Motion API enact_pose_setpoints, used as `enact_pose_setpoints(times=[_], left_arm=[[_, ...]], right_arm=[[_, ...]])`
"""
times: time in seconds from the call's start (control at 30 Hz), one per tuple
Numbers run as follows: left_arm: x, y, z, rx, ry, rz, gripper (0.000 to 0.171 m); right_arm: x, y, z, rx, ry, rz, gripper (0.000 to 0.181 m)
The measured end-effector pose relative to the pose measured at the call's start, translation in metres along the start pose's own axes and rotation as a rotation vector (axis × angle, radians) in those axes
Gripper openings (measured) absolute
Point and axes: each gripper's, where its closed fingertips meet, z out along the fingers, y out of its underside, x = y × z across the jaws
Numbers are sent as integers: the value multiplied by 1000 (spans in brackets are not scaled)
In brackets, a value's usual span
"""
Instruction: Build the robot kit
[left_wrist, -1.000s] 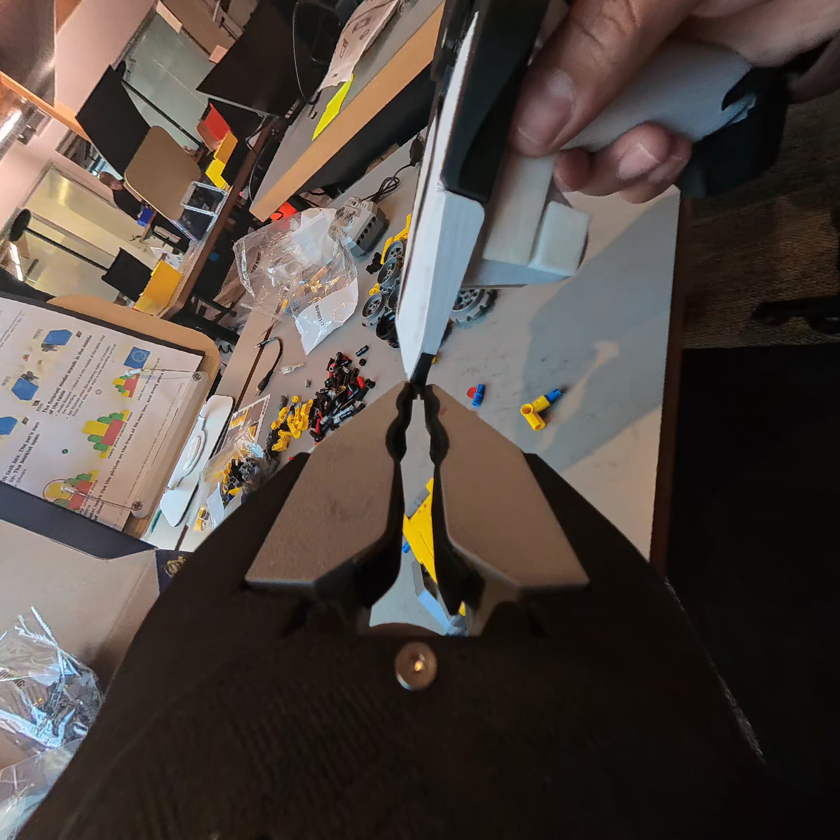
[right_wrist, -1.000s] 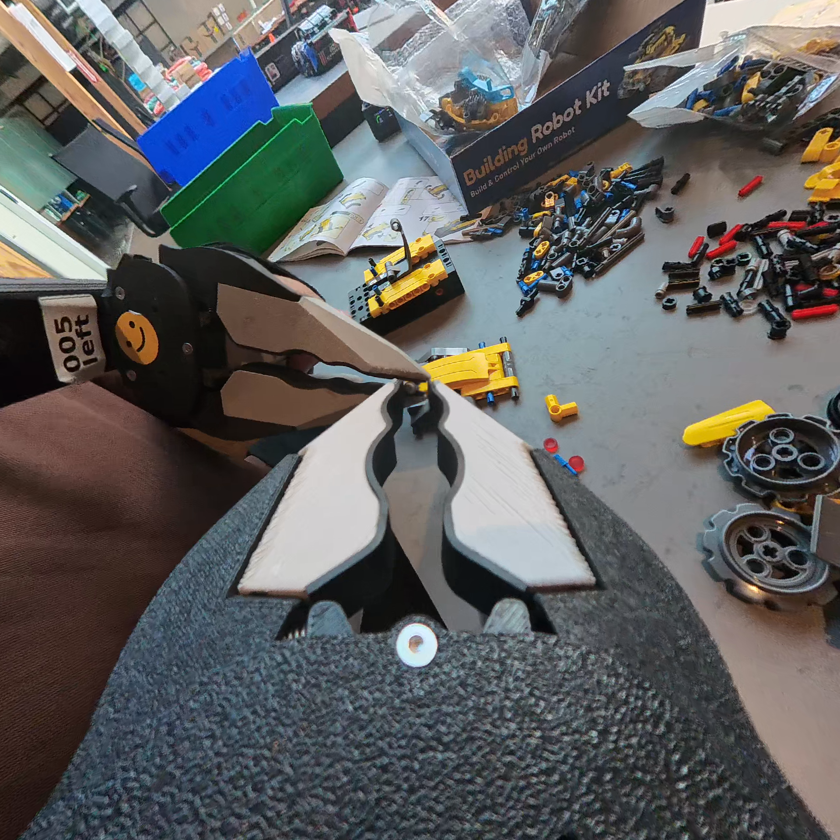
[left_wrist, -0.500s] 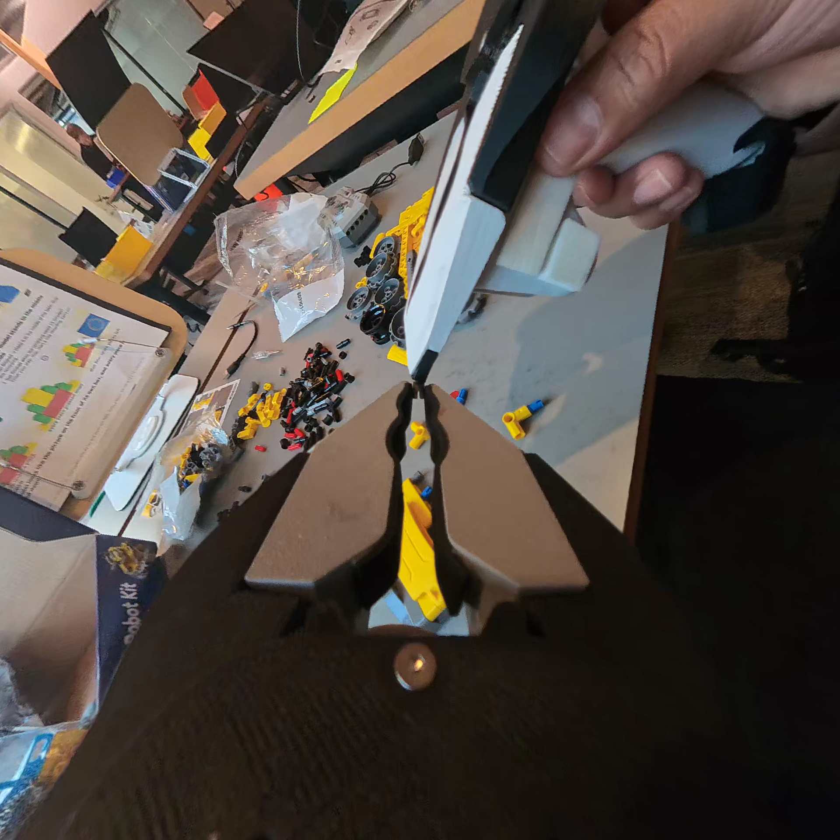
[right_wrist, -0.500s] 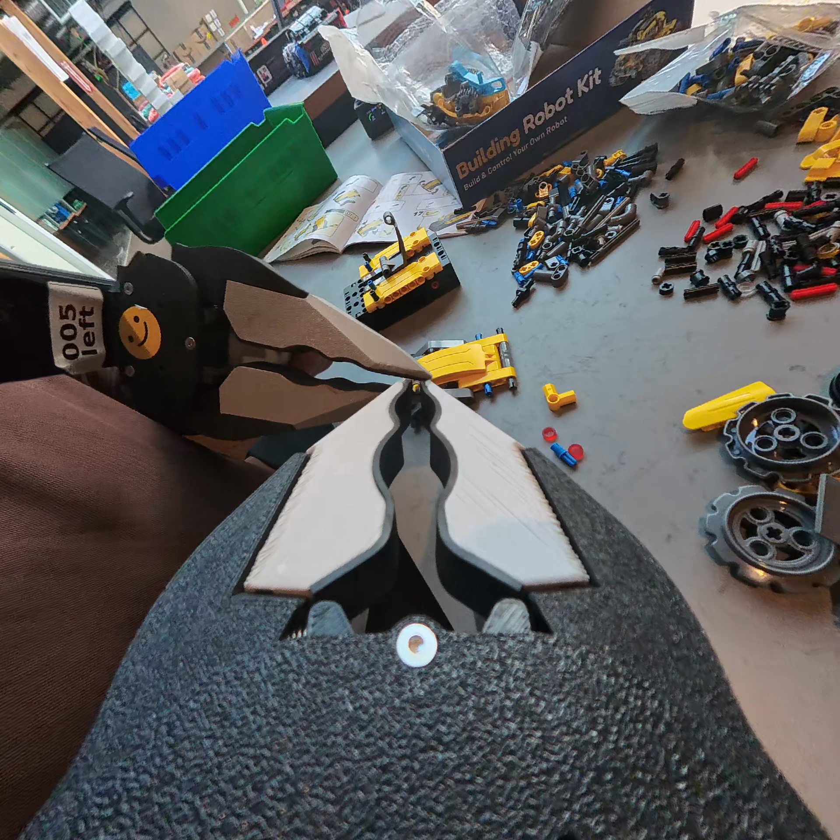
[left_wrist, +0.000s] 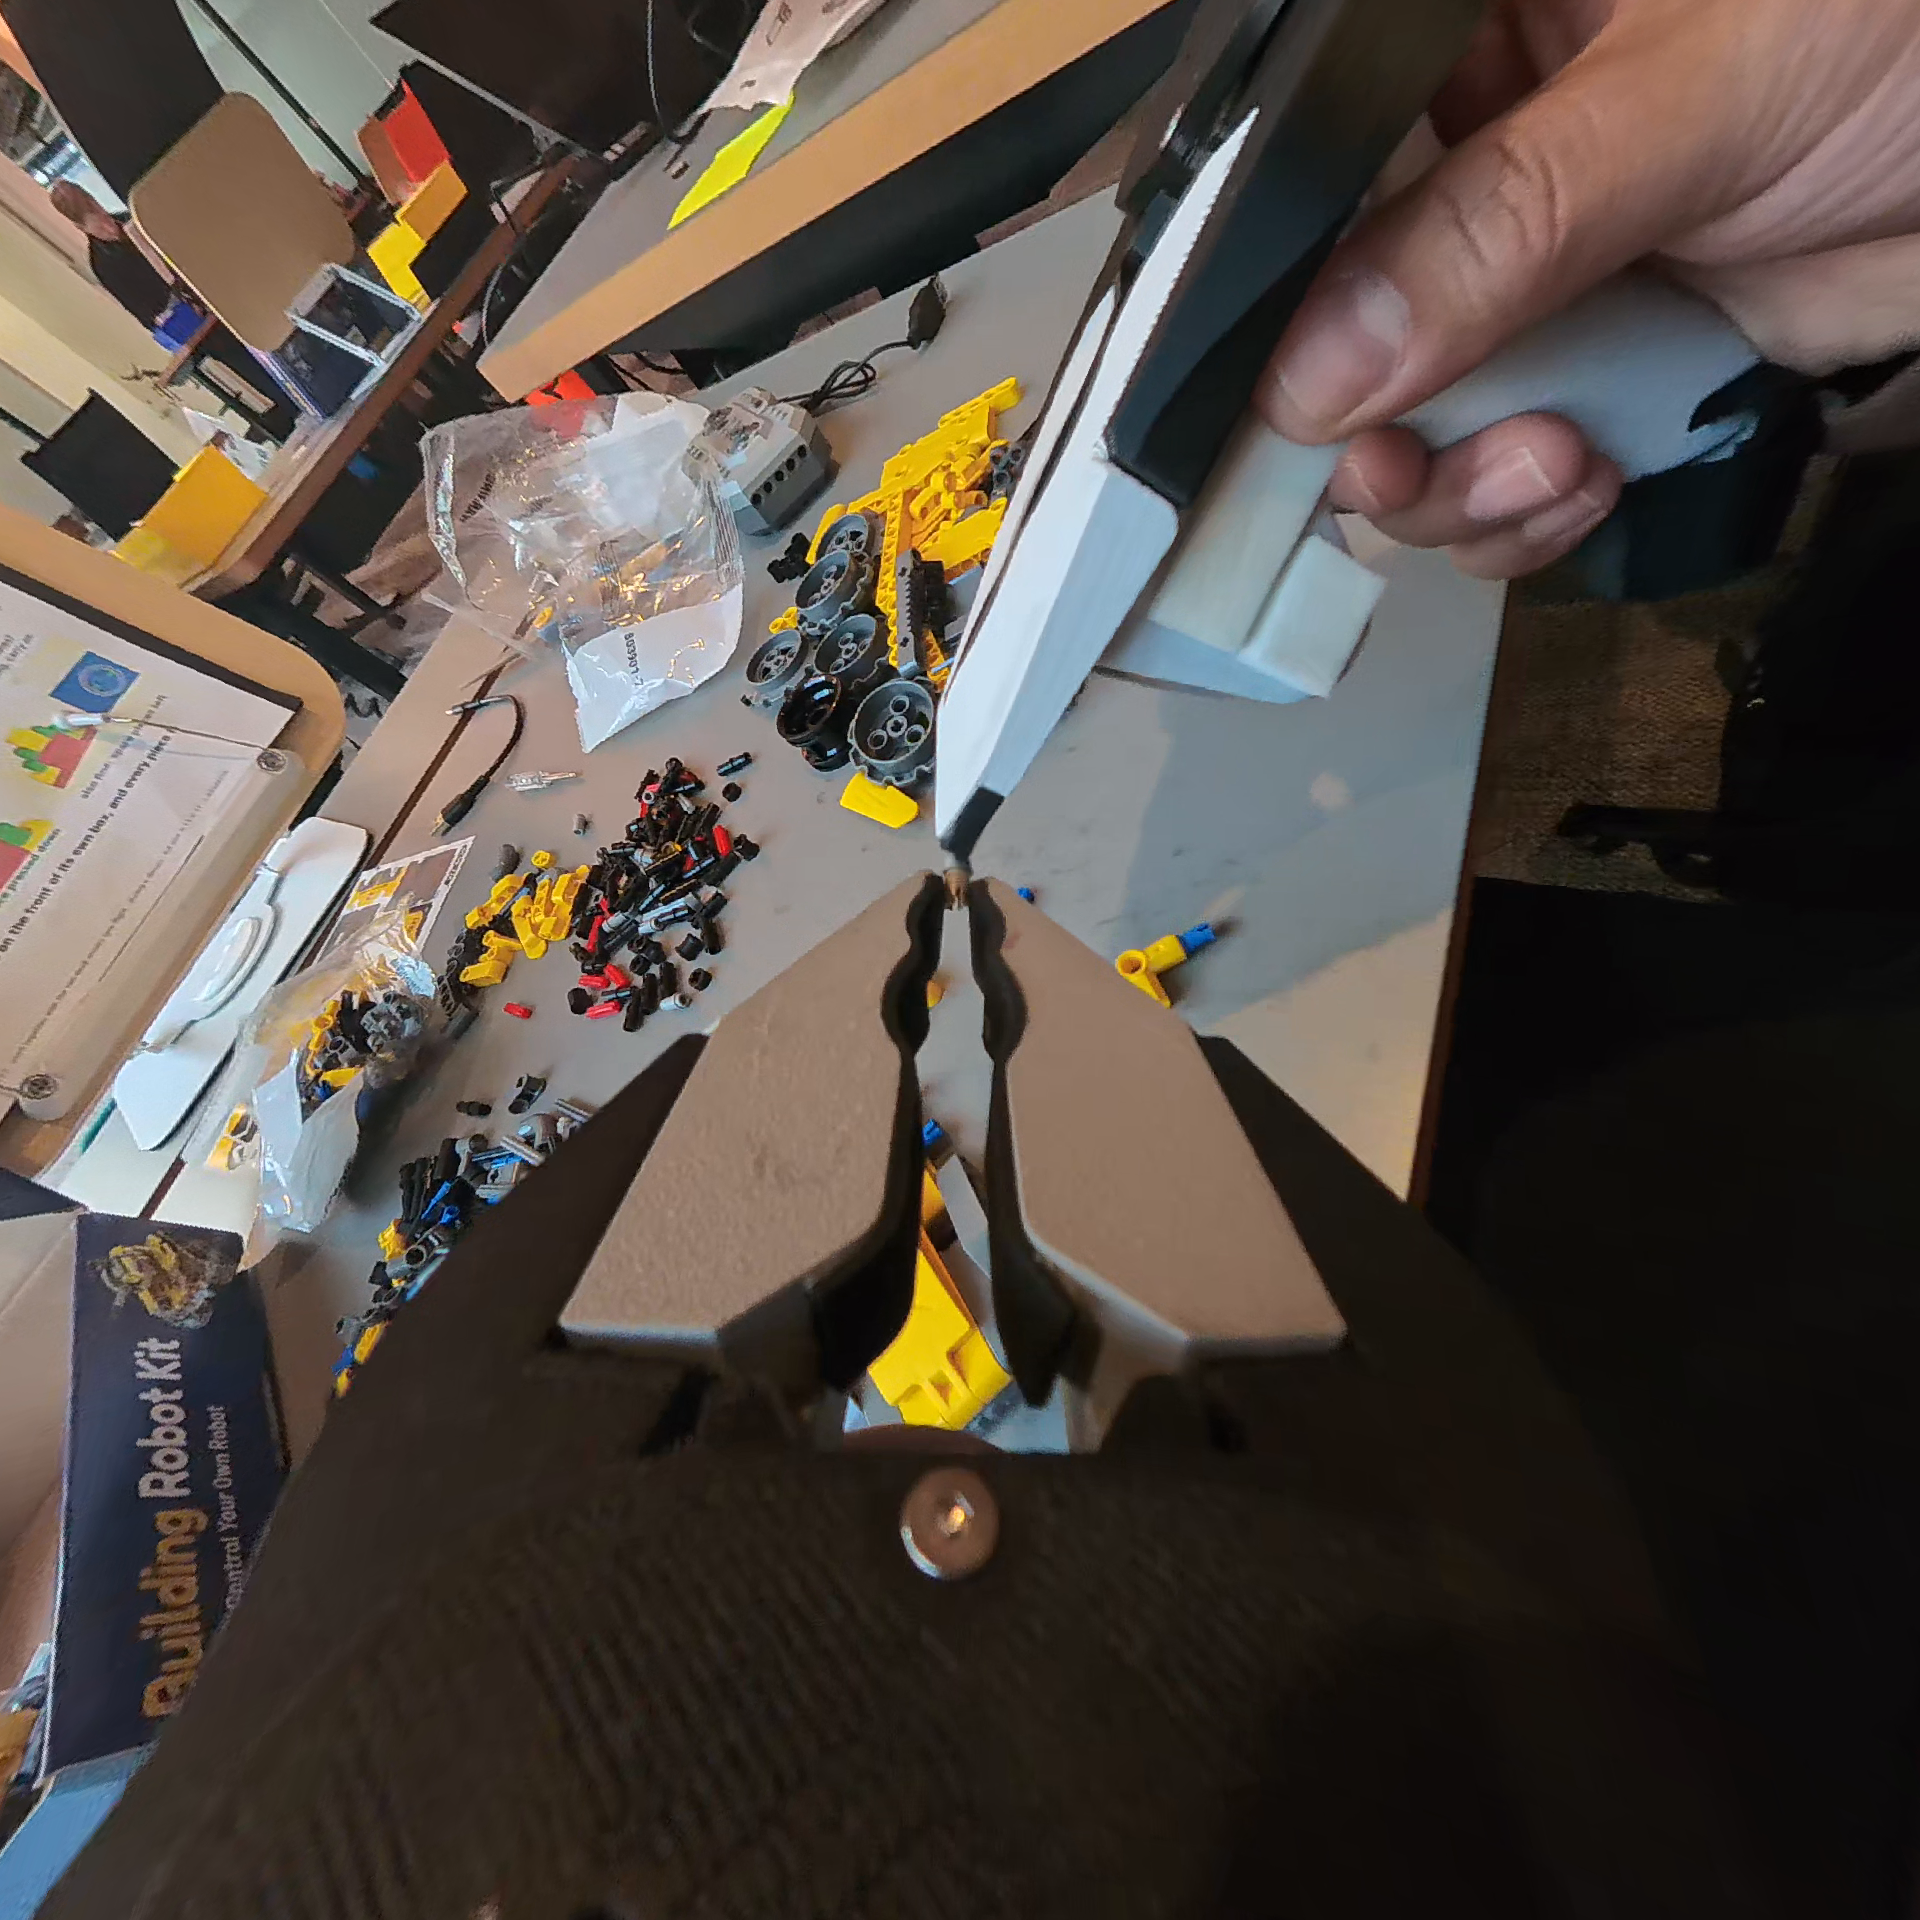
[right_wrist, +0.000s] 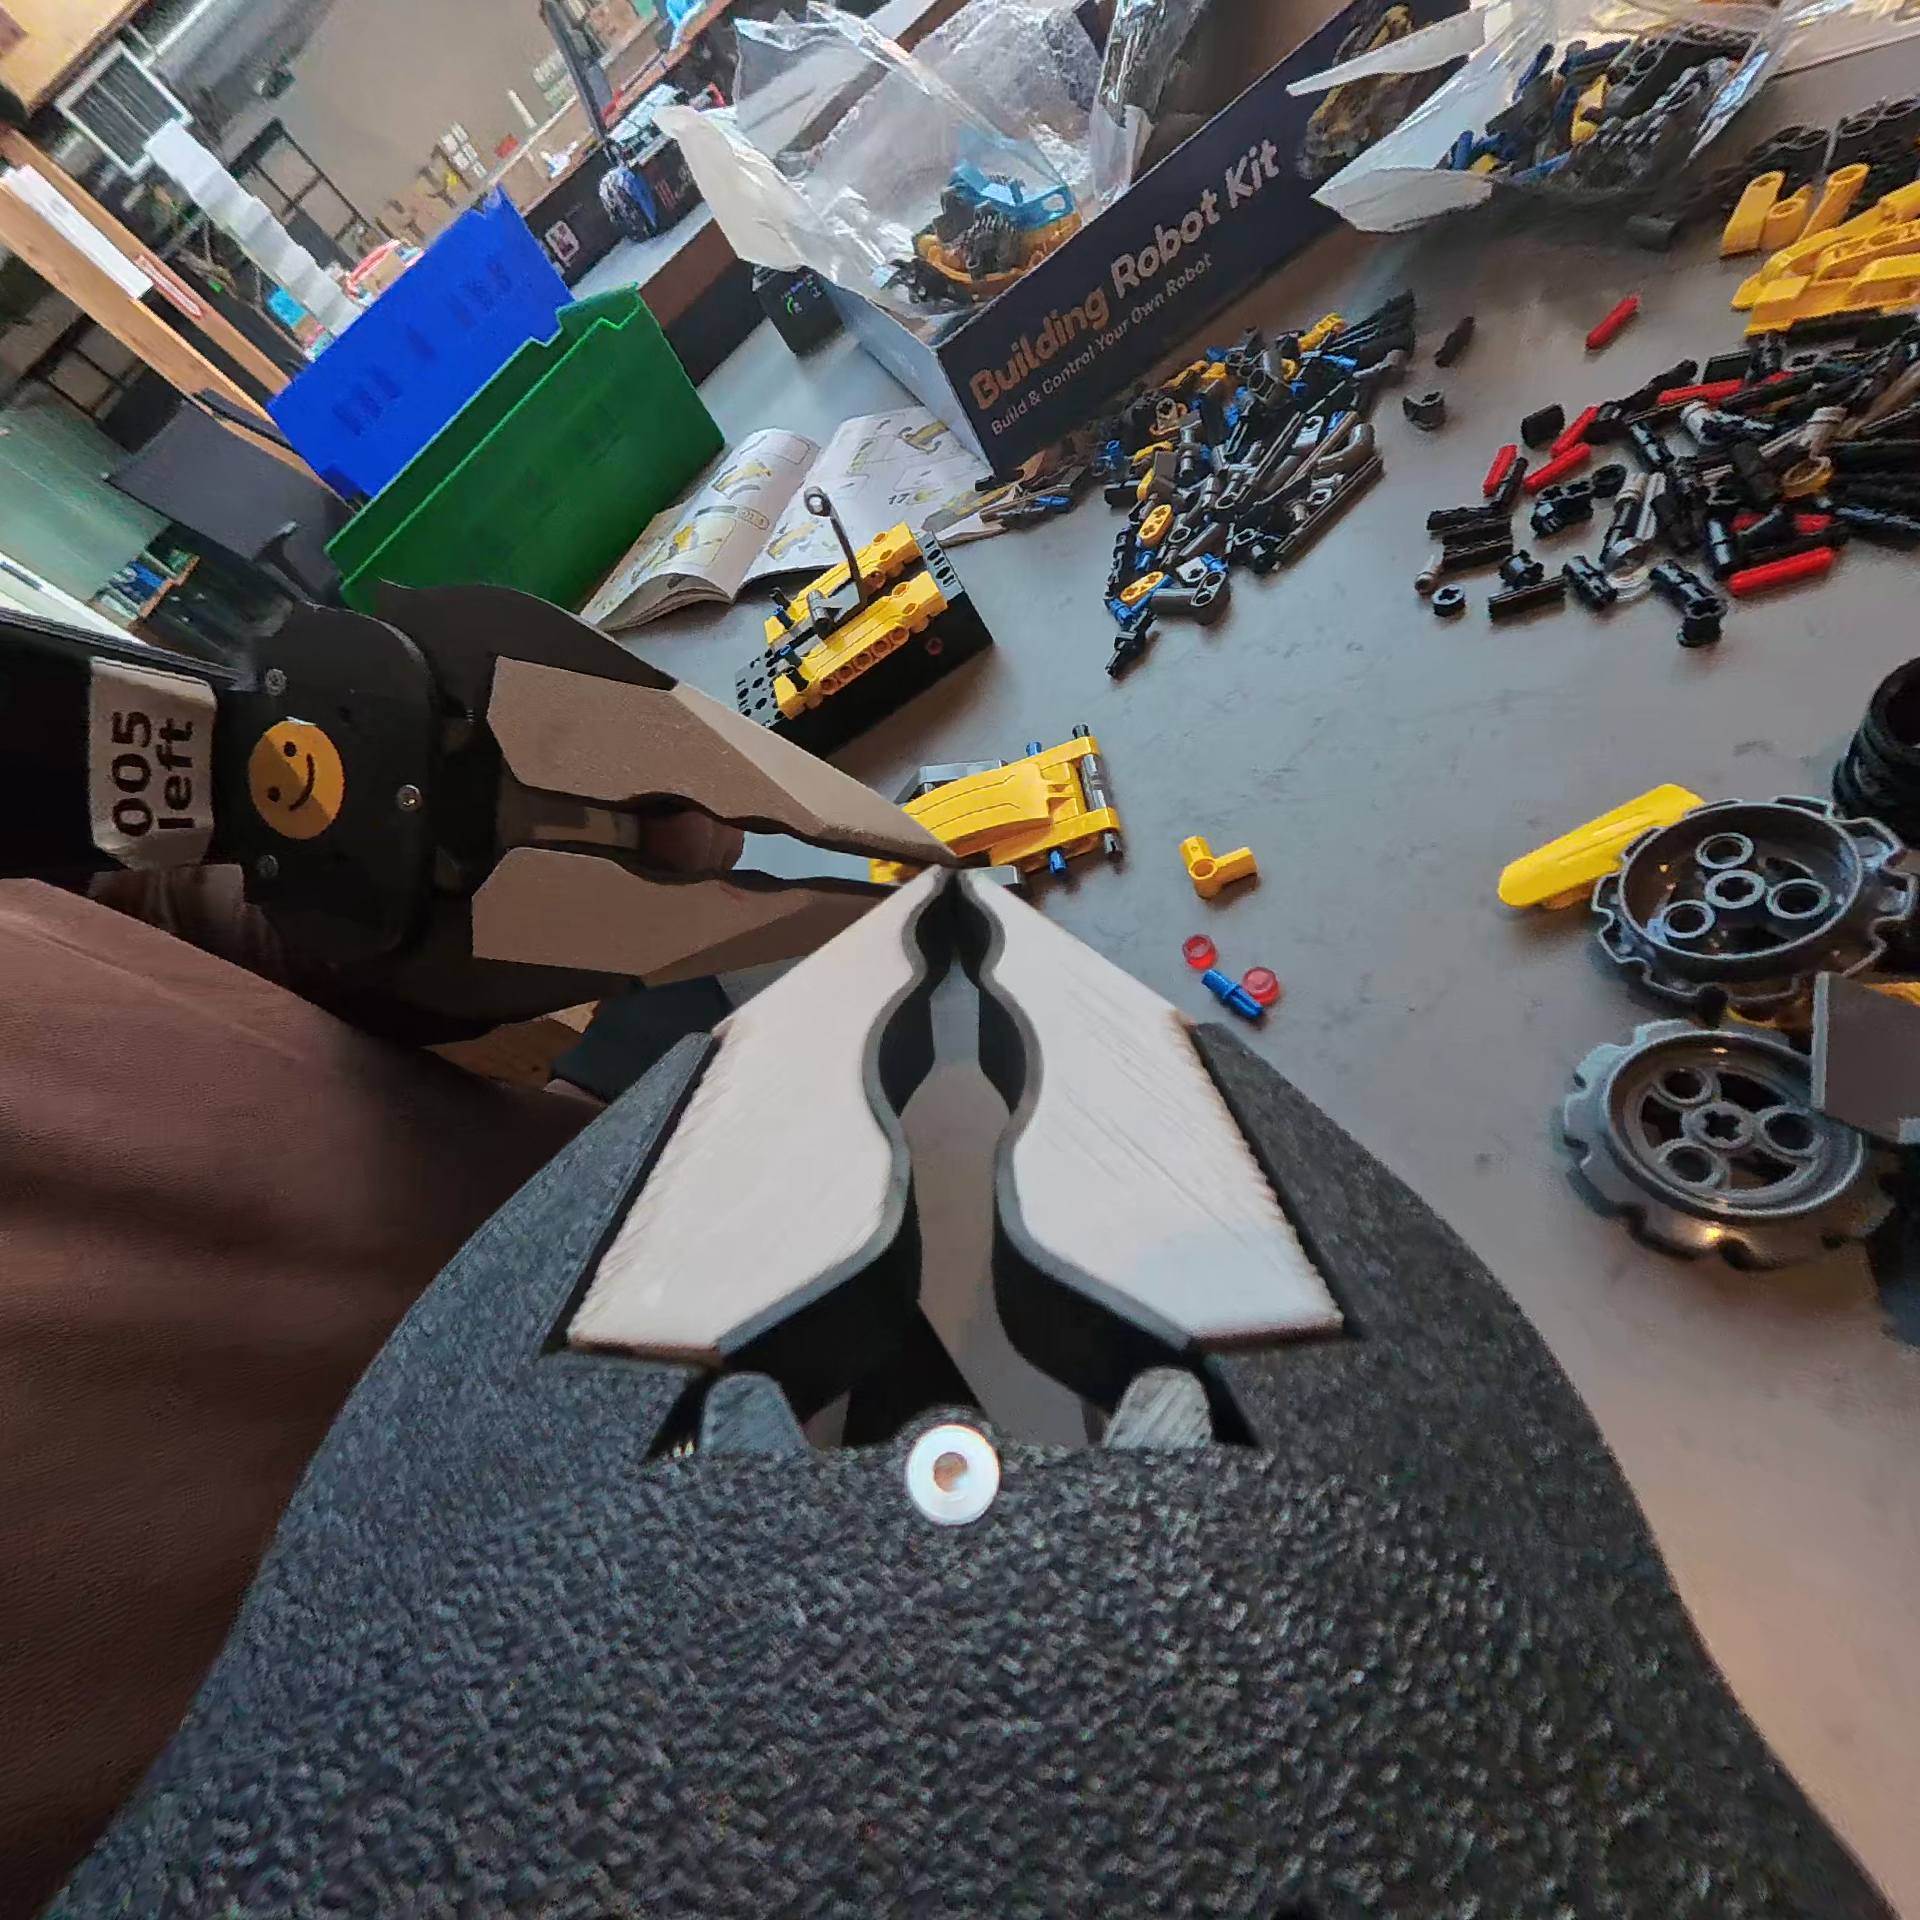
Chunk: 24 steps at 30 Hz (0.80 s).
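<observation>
My left gripper (left_wrist: 954, 896) is shut, and a tiny tan pin (left_wrist: 954, 883) is pinched at its very tips. My right gripper (right_wrist: 951, 881) is shut and meets it tip to tip. In the left wrist view the right gripper (left_wrist: 961, 831) comes down from above, held by a hand (left_wrist: 1558, 208). In the right wrist view the left gripper (right_wrist: 928, 860) comes in from the left. Whether the right tips also grip the pin is hidden. Both hang above the grey table (right_wrist: 1403, 727), over a flat yellow assembly (right_wrist: 1008, 805), also seen in the left wrist view (left_wrist: 935, 1361).
A yellow elbow connector (right_wrist: 1216, 868), grey wheels (right_wrist: 1735, 904), piles of small parts (right_wrist: 1236, 488), a black-and-yellow block (right_wrist: 862, 634), a kit box (right_wrist: 1122, 291), a booklet (right_wrist: 727, 520) and a green bin (right_wrist: 540, 447) lie around. The table edge (left_wrist: 1444, 1039) runs close on the right in the left wrist view. Both grippers' tips are close together, under 4 cm apart. The yellow elbow connector (right_wrist: 1216, 868) is about 8 centimeters from both grippers' fingertips.
The right jaws have closed from a narrow gap to shut. Both grippers stayed tip to tip and shifted slightly over the table; the left wrist view has swung, and more of the table shows.
</observation>
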Motion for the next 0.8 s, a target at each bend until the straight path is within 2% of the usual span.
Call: enact_pose_setpoints(times=[0.4, 0.67, 0.8], left_arm=[[-10, 8, -3, 23, -35, -24, 1], [-21, 4, -18, 113, -103, -60, 2], [-34, 2, -32, 184, -139, -134, 2]], right_arm=[[12, 2, 6, -8, 17, 19, 0], [10, 0, 9, -14, 18, -13, 0], [8, -3, 11, -10, 10, -5, 0]])
